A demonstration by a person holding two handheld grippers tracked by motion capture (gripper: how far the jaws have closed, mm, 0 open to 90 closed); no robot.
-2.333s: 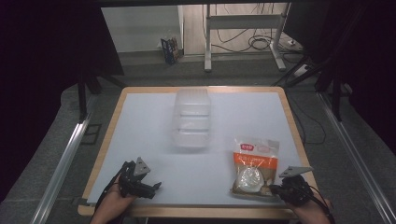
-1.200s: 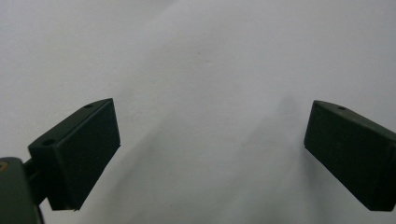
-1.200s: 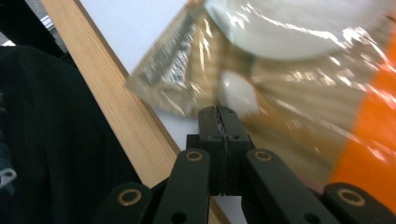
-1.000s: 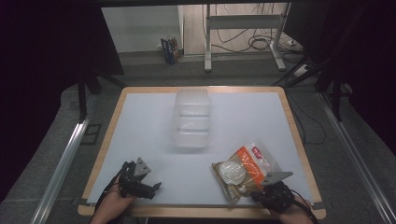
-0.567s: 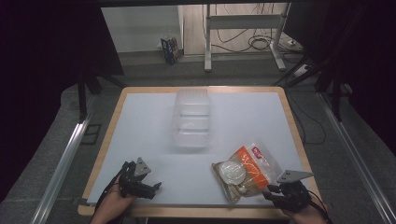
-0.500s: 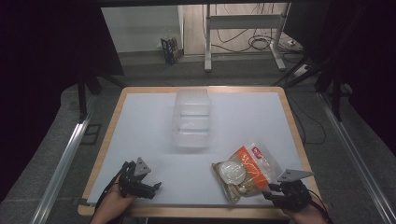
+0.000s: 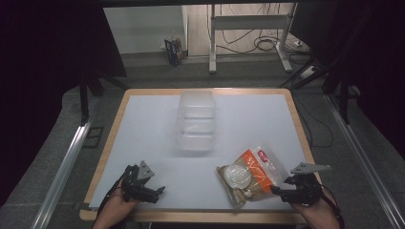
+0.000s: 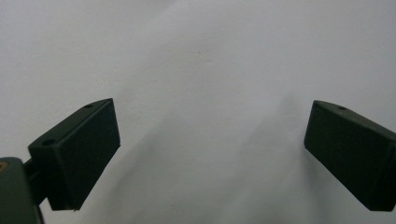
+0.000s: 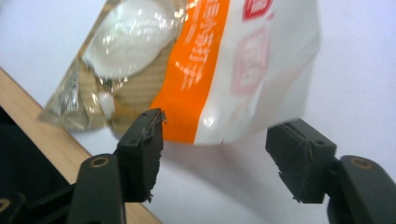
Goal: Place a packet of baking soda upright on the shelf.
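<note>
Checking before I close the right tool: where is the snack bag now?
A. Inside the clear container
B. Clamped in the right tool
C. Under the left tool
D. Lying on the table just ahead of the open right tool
D: the bag lies on the table ahead of the right tool, whose jaws stand apart.

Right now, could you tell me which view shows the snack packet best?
The right gripper view: the snack packet looms close, its orange band and clear window sharp. The high view shows it whole but small near the table's front edge. The left gripper view faces bare tabletop.
</note>
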